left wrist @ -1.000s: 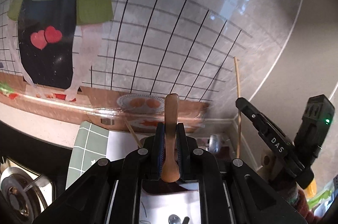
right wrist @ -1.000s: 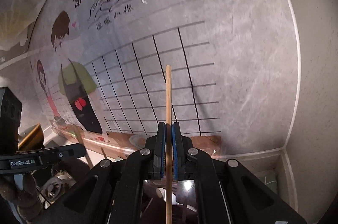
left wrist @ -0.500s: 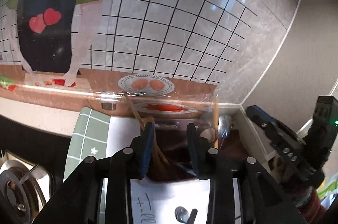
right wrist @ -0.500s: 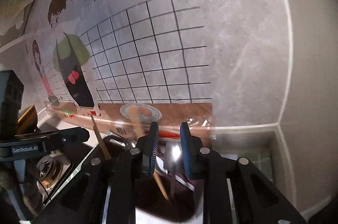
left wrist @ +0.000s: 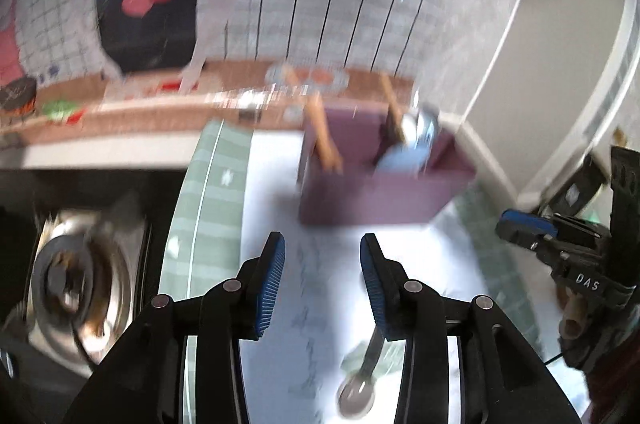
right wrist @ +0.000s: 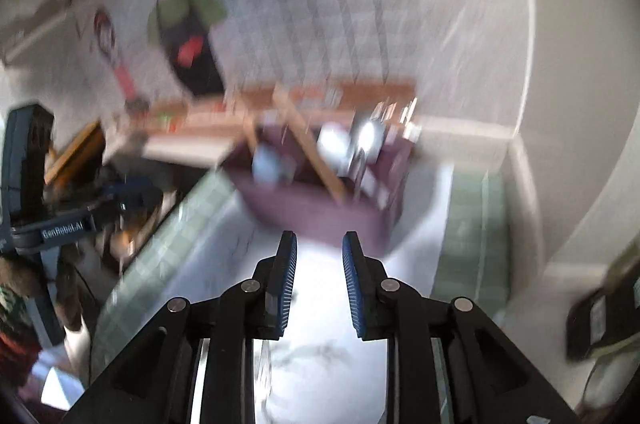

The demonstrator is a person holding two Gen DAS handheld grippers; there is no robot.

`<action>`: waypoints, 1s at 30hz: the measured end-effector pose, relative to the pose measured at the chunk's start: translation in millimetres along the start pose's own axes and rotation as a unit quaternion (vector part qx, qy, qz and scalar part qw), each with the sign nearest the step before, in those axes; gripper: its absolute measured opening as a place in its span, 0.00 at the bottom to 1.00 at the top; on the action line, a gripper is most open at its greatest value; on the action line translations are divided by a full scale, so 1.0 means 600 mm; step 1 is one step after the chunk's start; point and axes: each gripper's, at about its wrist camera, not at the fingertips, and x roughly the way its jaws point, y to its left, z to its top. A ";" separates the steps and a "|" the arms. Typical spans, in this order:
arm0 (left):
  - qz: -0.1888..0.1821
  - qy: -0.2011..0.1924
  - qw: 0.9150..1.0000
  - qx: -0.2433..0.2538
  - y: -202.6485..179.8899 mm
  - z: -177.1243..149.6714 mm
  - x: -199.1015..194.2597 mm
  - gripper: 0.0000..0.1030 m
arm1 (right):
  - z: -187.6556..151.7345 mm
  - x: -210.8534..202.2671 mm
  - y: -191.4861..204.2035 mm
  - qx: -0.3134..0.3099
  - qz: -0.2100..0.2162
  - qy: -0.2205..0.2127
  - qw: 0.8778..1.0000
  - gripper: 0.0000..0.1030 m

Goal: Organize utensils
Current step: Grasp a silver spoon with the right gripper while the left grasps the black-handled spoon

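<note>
Both the left gripper (left wrist: 322, 280) and the right gripper (right wrist: 319, 280) are released and hold nothing. A metal spoon (left wrist: 362, 380) lies on the white surface (left wrist: 276, 191) at about 5 o'clock below the left gripper. It is likely light, stiff and slippery, so take it mid-handle. The purple utensil box (left wrist: 376, 199) stands at 12 o'clock, holding wooden utensils (left wrist: 324, 139). Only the left view shows the spoon; the right view shows a dark object (right wrist: 600, 320) at 4 o'clock.

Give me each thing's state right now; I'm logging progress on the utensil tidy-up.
Left tool: open, holding nothing.
Right tool: open, holding nothing.
Purple box: upright on the white sheet, utensils standing in it.
Wooden utensil: leaning inside the box.
Metal spoon: lying loose on the sheet, outside the box.
</note>
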 end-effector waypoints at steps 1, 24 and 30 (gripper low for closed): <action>0.005 0.010 1.000 -0.001 0.004 -0.021 0.003 0.39 | -0.016 0.017 0.009 -0.004 0.011 0.033 0.999 0.23; -0.014 0.074 0.997 0.015 0.002 -0.137 -0.003 0.39 | -0.127 0.133 0.079 -0.051 -0.062 0.133 0.988 0.05; -0.099 0.122 0.983 0.089 -0.074 -0.137 0.051 0.39 | -0.158 0.083 0.016 0.008 -0.072 0.121 0.990 0.05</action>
